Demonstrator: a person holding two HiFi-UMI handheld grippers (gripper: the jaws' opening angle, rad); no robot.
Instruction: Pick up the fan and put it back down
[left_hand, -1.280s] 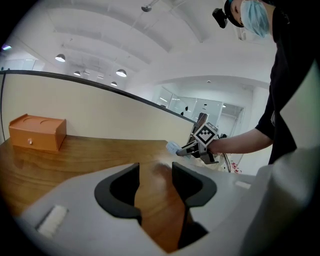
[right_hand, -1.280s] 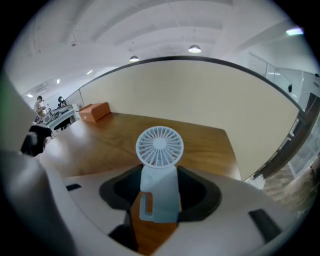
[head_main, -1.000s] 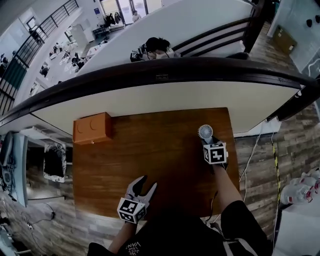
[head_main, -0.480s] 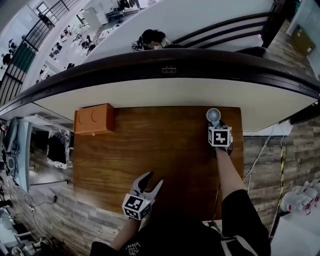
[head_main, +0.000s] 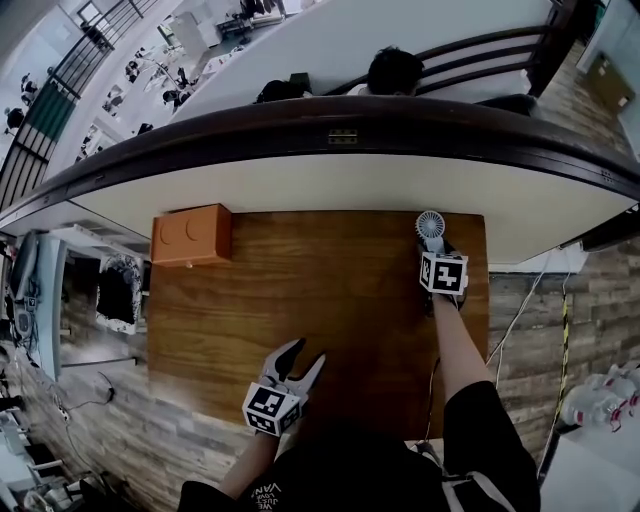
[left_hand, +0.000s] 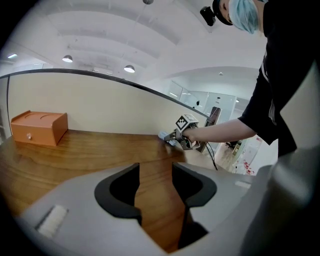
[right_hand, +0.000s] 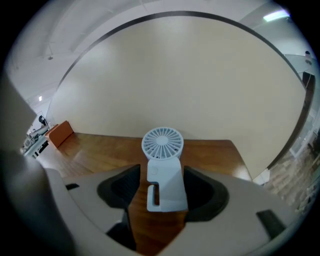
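The small white fan (head_main: 430, 224) lies on the wooden table (head_main: 330, 300) near its far right corner, round head toward the far edge. My right gripper (head_main: 432, 250) reaches over it. In the right gripper view the fan's handle (right_hand: 162, 170) sits between the jaws, which are opening; a strip of table shows between the handle and the left jaw. My left gripper (head_main: 303, 358) hovers open over the near edge, with only bare wood between its jaws (left_hand: 155, 187). From the left gripper view the fan (left_hand: 164, 136) and right gripper (left_hand: 176, 140) appear far off.
An orange box (head_main: 192, 236) stands at the table's far left corner. A pale curved wall with a dark rail (head_main: 340, 135) runs just behind the table. A cable (head_main: 436, 375) hangs off the right side by my arm.
The right gripper and fan moved toward the table's far right corner, then stayed put. The left gripper barely shifted. A person beyond the rail moved to the right.
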